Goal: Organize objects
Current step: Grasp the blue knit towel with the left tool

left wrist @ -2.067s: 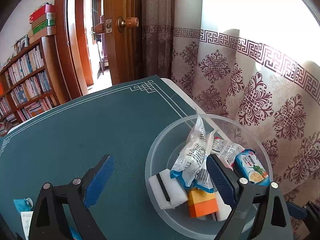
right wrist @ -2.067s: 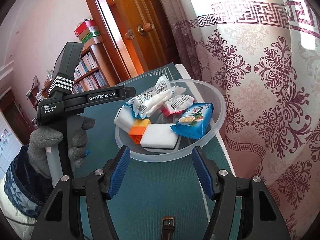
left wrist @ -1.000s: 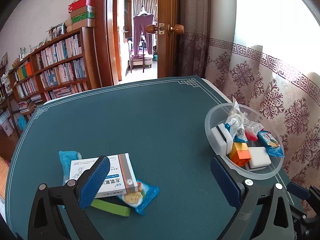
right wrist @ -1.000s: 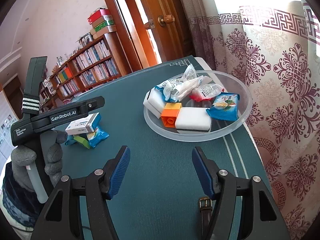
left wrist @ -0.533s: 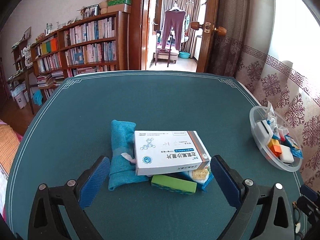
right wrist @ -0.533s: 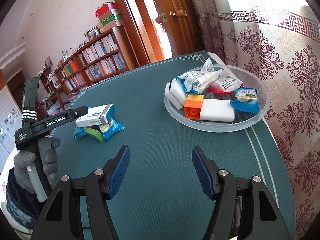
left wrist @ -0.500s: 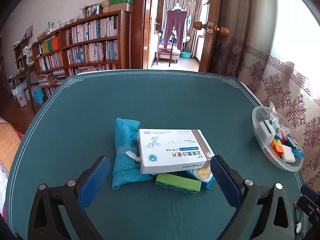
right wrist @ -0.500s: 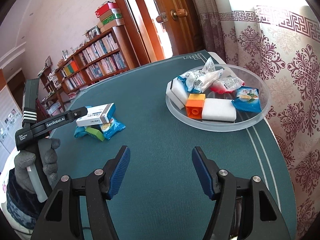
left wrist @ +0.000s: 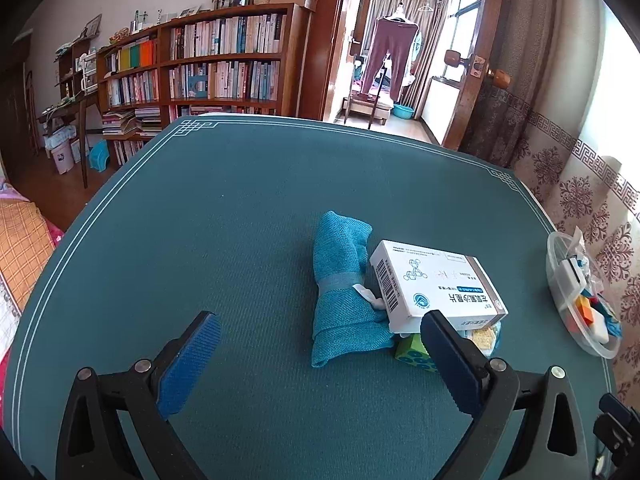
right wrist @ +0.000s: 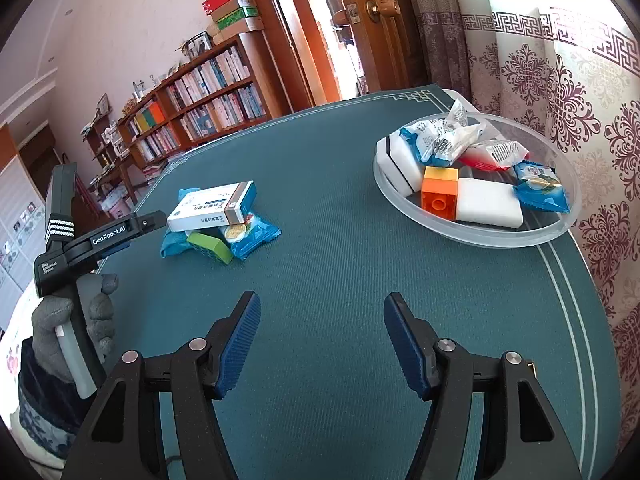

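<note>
A small heap lies mid-table: a white medicine box (left wrist: 436, 286) (right wrist: 212, 206) rests on a rolled teal cloth (left wrist: 344, 288) (right wrist: 172, 246), a green block (left wrist: 412, 354) (right wrist: 210, 248) and a blue snack packet (right wrist: 250, 236). My left gripper (left wrist: 320, 360) hovers open just in front of the heap, its right finger (left wrist: 450, 356) close to the box's near corner, nothing between the jaws. A clear plastic bowl (right wrist: 476, 236) (left wrist: 560, 312) at the table's right edge holds white sponges, an orange block (right wrist: 440, 194) and snack packets. My right gripper (right wrist: 322, 338) stands open and empty over bare mat.
The teal table mat (right wrist: 340, 268) has a white line border; its right edge meets a patterned curtain (right wrist: 568, 100). A gloved hand (right wrist: 68, 320) holds the left gripper's handle at the left of the right wrist view. Bookshelves (left wrist: 208, 64) and an open door stand beyond the table.
My left gripper swung left from the bowl to the heap, and the box and cloth now sit closer and further right in its view. The right gripper drew back from the bowl.
</note>
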`<state>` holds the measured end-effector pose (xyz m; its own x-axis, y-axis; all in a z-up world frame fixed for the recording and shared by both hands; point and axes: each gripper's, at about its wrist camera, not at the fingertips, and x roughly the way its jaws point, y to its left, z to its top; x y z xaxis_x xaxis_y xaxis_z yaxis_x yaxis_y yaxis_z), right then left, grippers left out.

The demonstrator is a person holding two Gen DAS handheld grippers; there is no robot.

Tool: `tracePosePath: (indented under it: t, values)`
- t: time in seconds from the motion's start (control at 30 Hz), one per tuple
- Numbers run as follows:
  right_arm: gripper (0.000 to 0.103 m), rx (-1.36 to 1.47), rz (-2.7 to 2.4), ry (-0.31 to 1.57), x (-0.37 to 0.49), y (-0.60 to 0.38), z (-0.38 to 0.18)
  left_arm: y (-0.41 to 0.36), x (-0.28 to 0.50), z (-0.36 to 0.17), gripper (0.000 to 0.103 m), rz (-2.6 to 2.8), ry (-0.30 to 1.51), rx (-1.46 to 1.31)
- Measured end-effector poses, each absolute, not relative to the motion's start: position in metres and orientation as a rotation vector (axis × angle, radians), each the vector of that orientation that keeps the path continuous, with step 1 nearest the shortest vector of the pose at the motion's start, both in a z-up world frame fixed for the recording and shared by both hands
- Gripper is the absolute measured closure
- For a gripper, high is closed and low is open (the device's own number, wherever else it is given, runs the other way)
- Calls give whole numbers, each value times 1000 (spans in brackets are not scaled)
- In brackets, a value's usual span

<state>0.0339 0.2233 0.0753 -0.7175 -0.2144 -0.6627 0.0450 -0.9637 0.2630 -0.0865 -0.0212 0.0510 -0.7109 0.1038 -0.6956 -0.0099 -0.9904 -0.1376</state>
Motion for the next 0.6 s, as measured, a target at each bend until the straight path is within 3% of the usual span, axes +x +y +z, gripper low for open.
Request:
tracePosePath:
  t: [0.3,0.6]
  values:
    - [37,1127,-2735,-331,26,210,70,-27,-96,38,1,2847,-163,-1235]
    - [37,1145,-2714,-345,17,210,64,3,-117,35,1,2837,-3,-1237]
